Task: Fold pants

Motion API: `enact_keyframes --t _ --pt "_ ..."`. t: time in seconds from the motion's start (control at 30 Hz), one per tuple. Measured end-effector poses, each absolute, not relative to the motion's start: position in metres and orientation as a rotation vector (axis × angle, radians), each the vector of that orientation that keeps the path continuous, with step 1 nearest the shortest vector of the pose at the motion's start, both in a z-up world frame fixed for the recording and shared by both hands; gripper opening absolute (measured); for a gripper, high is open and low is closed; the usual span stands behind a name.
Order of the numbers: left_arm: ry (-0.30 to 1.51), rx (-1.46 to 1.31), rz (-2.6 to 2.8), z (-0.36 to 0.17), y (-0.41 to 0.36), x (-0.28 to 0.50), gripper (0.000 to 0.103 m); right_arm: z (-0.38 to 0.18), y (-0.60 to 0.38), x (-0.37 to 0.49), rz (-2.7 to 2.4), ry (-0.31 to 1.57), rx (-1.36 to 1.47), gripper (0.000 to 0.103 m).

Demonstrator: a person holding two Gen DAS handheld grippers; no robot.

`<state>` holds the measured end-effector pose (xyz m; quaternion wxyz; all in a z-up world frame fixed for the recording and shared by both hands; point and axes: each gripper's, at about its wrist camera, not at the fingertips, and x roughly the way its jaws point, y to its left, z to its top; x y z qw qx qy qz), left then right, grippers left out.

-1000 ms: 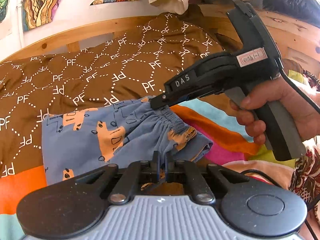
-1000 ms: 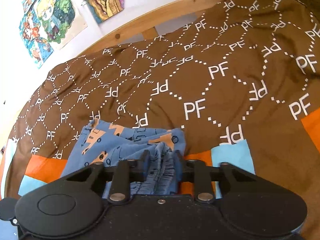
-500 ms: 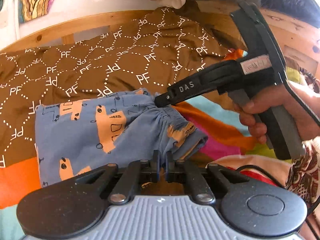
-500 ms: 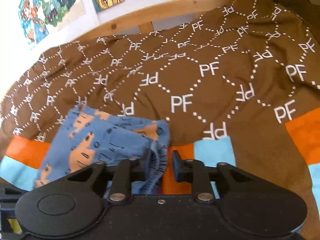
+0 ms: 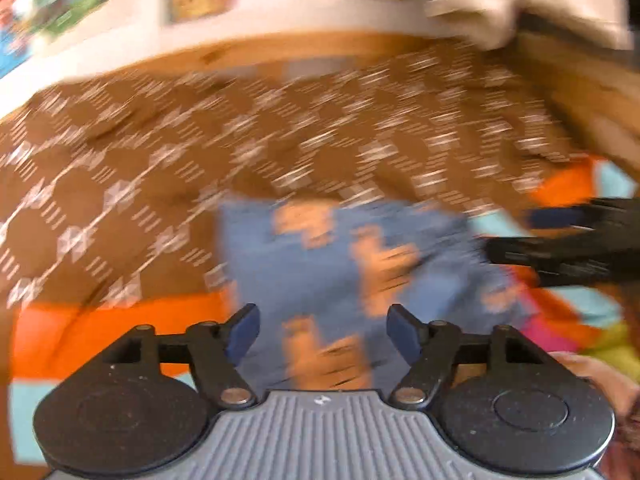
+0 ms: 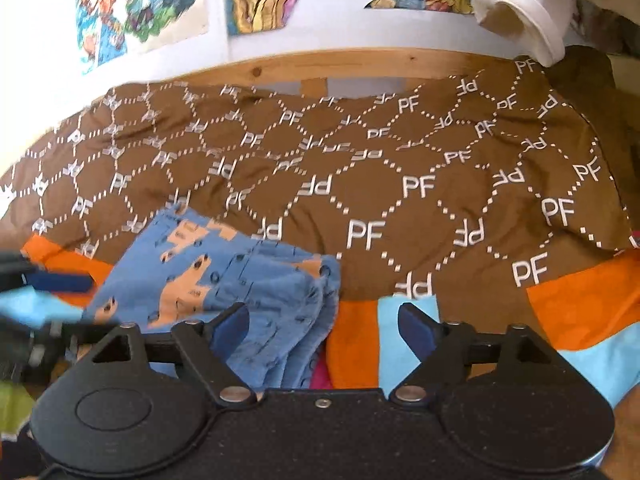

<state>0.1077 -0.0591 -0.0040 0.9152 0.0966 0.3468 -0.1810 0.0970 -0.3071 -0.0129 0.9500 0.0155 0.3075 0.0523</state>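
Blue pants with orange prints lie folded on the bedspread, the gathered waistband edge nearest the right camera. My right gripper hovers just short of that edge, its jaws opening wide and its pads off the cloth. In the blurred left wrist view the same pants spread out beyond my left gripper, whose jaws are also opening, with nothing pinched. The right gripper reaches in from that view's right edge. The left gripper shows at the right wrist view's left edge.
A brown bedspread printed with white "PF" covers the bed, with orange and light blue patches near me. A wooden bed rail runs along the wall under posters. A white garment hangs at the upper right.
Both grippers were shut on the waistband, then let go and spread wide. Both drew back slightly and rolled. The pants now lie free on the bedspread.
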Motion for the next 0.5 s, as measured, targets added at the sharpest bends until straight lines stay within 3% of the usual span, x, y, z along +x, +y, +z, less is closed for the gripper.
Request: enact_keyframes --t 0.17,0.3,0.43,0.5 --pt "0.900 0.161 -0.265 -0.038 -0.034 0.116 0.085 -0.031 -0.309 0.094 0.076 0.706 0.059 0.090" --pt "0.912 0.237 -0.261 -0.039 -0.035 0.109 0.087 -0.038 -0.328 0.088 0.058 0.738 0.165 0.099" --pt "0.913 0.291 -0.270 -0.026 -0.038 0.102 0.086 -0.031 -0.334 0.080 0.045 0.725 0.148 0.100" --pt "0.870 0.255 -0.274 -0.010 -0.033 0.099 0.091 -0.023 -0.333 0.078 0.059 0.692 0.114 0.101"
